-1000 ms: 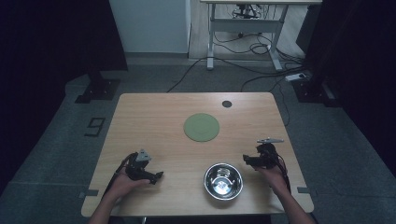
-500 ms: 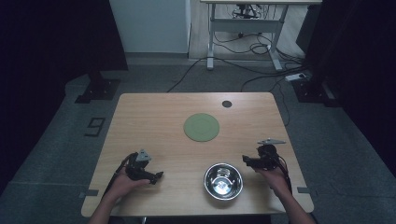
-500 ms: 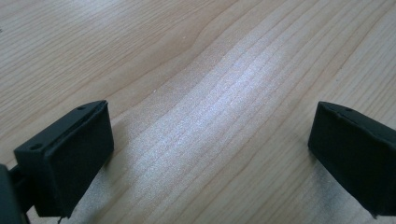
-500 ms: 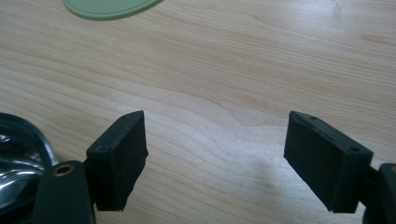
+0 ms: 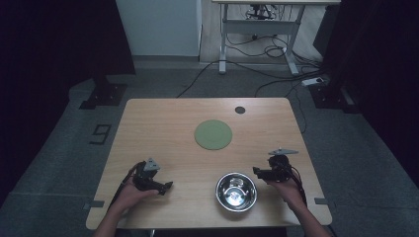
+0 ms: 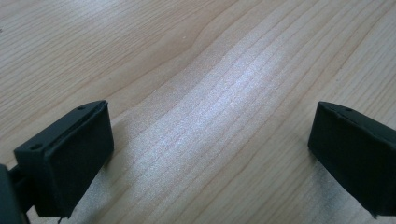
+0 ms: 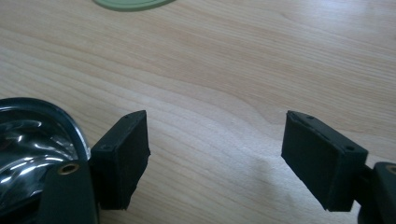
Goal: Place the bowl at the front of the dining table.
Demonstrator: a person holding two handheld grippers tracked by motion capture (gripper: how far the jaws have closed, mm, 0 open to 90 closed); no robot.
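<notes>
Though near right claw [image 5: 258, 171], bowl [image 5: 236, 191] untouched

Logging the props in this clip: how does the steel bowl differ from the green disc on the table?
The steel bowl is shiny, mirror-like metal with raised walls; the green disc is matte and lies flat. The bowl sits at the near edge, beside the right gripper; the disc lies near the middle of the table, away from both grippers. The disc looks somewhat wider than the bowl. Both are round, rest on the wood, and are held by neither gripper.
</notes>
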